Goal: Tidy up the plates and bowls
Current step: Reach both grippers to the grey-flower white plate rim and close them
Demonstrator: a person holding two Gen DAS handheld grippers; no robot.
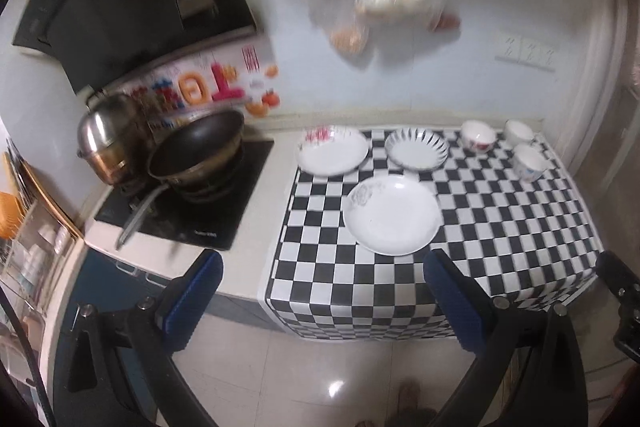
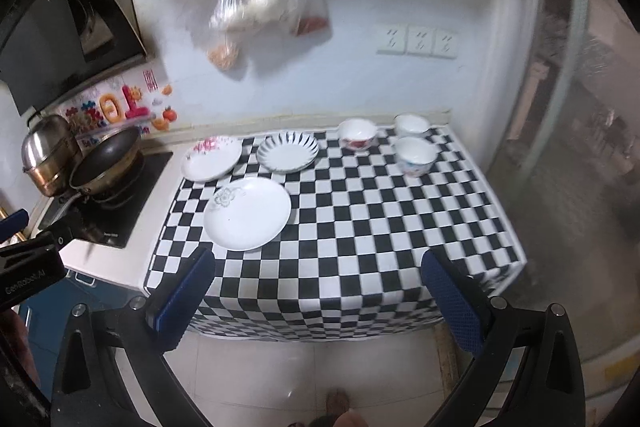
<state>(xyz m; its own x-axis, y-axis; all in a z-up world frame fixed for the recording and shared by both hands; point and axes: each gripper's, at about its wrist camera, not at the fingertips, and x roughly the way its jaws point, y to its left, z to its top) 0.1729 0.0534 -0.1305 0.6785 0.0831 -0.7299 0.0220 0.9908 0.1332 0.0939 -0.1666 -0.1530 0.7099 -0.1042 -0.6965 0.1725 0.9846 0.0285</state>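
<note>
Nothing was stacked yet. Three plates lay apart at 10 o'clock on the tabletop, three bowls at 1 o'clock. Both the left gripper and right gripper had fingers spread wide, holding nothing.

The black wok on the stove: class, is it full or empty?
Empty. The wok tilts toward the camera, showing a bare dark inside with no food visible.
</note>
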